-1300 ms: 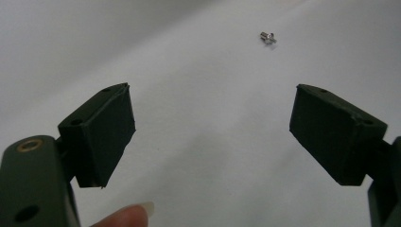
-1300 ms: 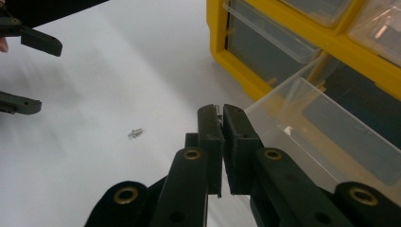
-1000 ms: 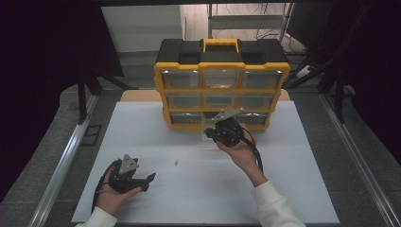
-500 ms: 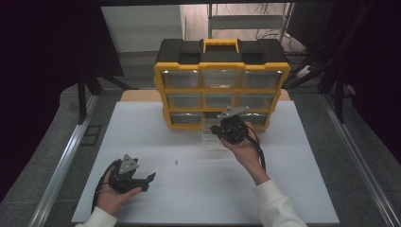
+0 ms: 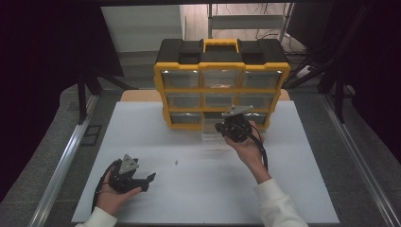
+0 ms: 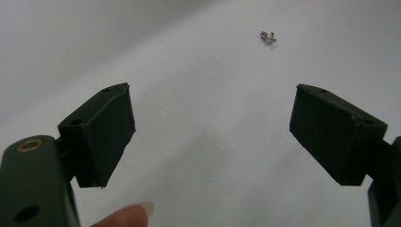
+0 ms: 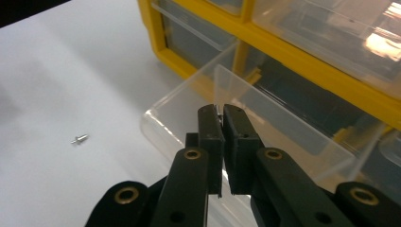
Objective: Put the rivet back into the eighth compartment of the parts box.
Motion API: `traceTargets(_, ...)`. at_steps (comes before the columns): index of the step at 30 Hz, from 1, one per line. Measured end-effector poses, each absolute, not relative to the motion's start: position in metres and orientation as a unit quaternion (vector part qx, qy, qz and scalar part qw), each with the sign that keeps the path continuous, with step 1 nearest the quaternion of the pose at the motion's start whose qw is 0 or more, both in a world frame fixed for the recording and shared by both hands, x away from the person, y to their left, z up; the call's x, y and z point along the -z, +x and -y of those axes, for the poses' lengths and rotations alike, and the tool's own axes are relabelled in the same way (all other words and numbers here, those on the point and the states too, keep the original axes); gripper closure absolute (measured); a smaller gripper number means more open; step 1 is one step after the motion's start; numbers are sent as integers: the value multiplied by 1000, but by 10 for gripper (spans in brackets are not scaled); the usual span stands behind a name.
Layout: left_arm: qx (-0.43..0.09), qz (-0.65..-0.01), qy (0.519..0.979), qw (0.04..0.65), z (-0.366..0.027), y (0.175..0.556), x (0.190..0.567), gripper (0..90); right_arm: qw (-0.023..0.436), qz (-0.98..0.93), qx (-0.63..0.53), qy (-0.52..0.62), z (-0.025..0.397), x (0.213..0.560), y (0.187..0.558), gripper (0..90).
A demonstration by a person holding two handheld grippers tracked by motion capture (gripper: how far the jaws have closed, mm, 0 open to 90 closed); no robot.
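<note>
Left gripper (image 5: 150, 178) rests low on the white table (image 5: 198, 189), jaws spread wide and empty. A small screw (image 5: 176, 162) lies beyond it. Farther off, right gripper (image 7: 222, 111), jaws nearly closed on something tiny, hovers over the clear drawer (image 7: 265, 123) pulled from the yellow organizer (image 5: 220, 90).

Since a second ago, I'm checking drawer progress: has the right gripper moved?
Yes. The right gripper has shifted slightly right along the yellow and black drawer organiser, staying at its bottom row.
</note>
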State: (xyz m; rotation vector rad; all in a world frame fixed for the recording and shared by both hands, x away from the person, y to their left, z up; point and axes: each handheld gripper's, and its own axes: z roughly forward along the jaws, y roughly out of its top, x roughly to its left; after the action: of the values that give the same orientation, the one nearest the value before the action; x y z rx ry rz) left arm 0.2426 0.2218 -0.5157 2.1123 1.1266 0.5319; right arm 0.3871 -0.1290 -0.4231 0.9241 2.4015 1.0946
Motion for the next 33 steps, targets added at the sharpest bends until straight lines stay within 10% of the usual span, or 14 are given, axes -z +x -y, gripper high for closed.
traceTargets(30,-204,-433,811,337,-222,242,516,153,202,-829,-371,366,144,430,397,852)
traceTargets(33,-205,-433,811,337,-222,242,515,153,213,-823,-373,371,144,430,397,676)
